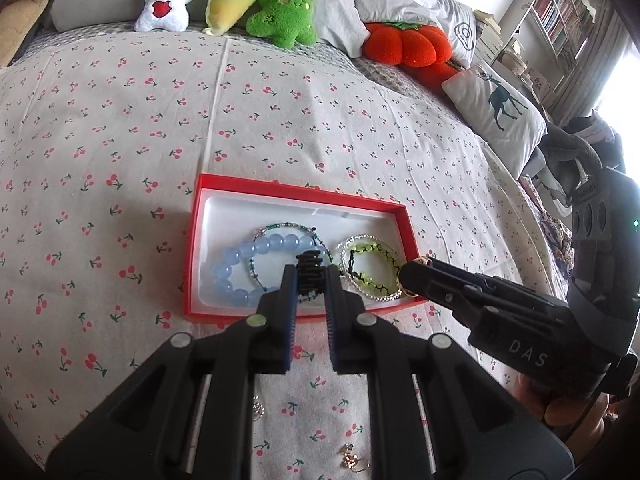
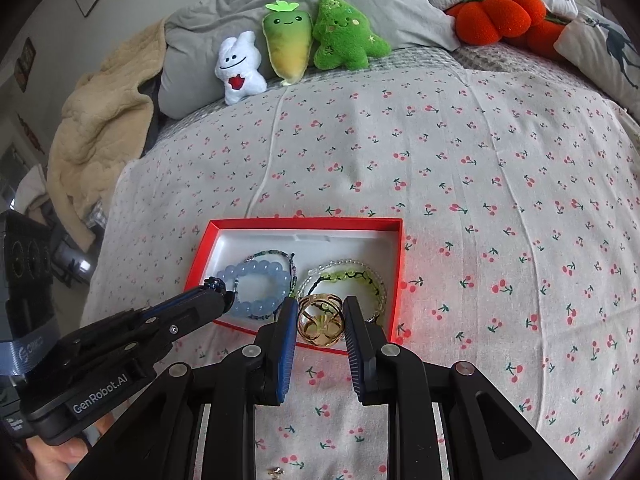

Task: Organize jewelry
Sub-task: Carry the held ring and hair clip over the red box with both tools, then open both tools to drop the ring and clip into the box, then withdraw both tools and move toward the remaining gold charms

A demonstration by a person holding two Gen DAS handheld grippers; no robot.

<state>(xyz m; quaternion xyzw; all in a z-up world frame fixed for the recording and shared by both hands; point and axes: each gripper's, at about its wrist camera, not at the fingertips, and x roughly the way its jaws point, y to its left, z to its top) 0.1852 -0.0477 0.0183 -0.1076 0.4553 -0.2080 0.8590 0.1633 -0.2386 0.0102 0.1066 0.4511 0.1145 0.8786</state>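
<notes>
Two hand-held grippers above a bed spread with a cherry-print sheet [image 1: 280,120], both tips over the near edge of a red jewelry box [image 1: 208,184] with a white lining. The left gripper [image 1: 311,276] pinches a small black hair claw [image 1: 309,270] between its blue-padded fingers [image 1: 290,296]; seen from the right wrist, the claw [image 2: 214,283] sits at the tip over the box's left half. The right gripper [image 2: 320,320] pinches a gold openwork ring [image 2: 320,322] between its pads, held over the near rim of the box; from the left wrist only a gold edge of the ring [image 1: 420,262] shows at that gripper's tip [image 1: 412,276]. Inside the box lie a blue bead bracelet [image 1: 256,268] and a thin dark-beaded bracelet [image 1: 280,227] on the left, with a clear bead bracelet [image 1: 360,240] and a green-and-black woven bracelet [image 1: 380,256] on the right. Small gold earrings [image 1: 352,462] lie on the sheet near the camera, outside the box. Plush toys [image 1: 280,12] and pillows [image 1: 496,116] line the far side of the bed.
</notes>
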